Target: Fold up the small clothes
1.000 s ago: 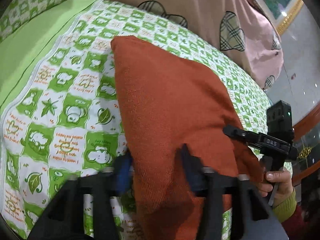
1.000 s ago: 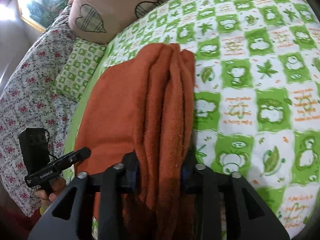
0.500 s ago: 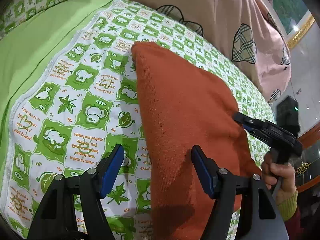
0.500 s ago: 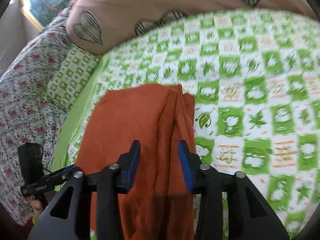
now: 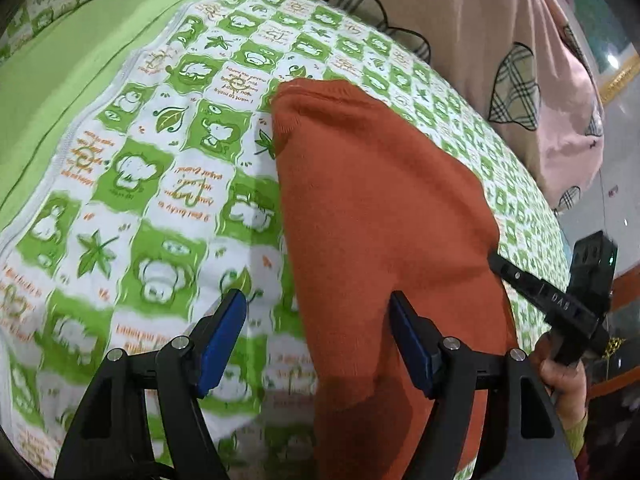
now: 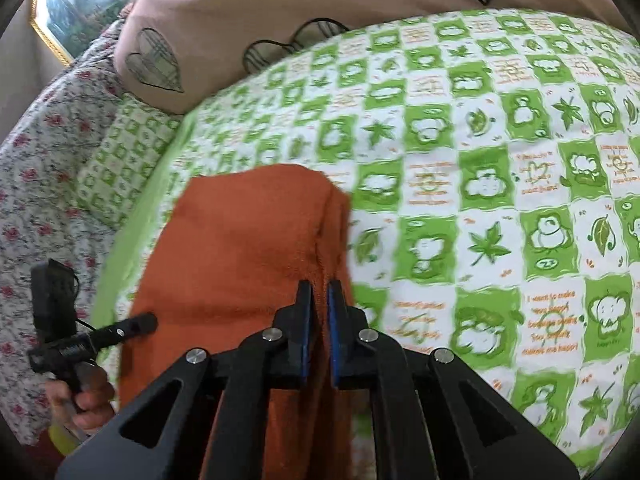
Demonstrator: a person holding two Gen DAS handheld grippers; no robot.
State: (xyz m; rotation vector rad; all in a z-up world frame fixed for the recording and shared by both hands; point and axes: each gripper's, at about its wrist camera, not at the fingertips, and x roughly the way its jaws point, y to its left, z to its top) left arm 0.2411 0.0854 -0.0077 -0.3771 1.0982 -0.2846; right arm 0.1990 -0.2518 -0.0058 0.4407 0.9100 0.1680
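Note:
A folded orange cloth lies flat on the green-and-white patterned bedsheet. My left gripper is open and its jaws are still opening. It hovers astride the cloth's left edge, one finger over the sheet and one over the cloth, pressing nothing. In the right wrist view the orange cloth shows its layered edge on the right. My right gripper hangs above that edge, its jaws closing to a thin slit with nothing pinched. Each hand-held gripper also appears in the other's view: the right gripper and the left gripper.
A pink quilt with plaid heart patches lies bunched along the far side of the bed. A plain green strip borders the sheet. A small checked pillow and a floral cover lie beyond the cloth's left side.
Both grippers let go of the orange cloth and drew back from it. The left jaws spread wider; the right jaws opened, then closed almost fully. The cloth now lies flat.

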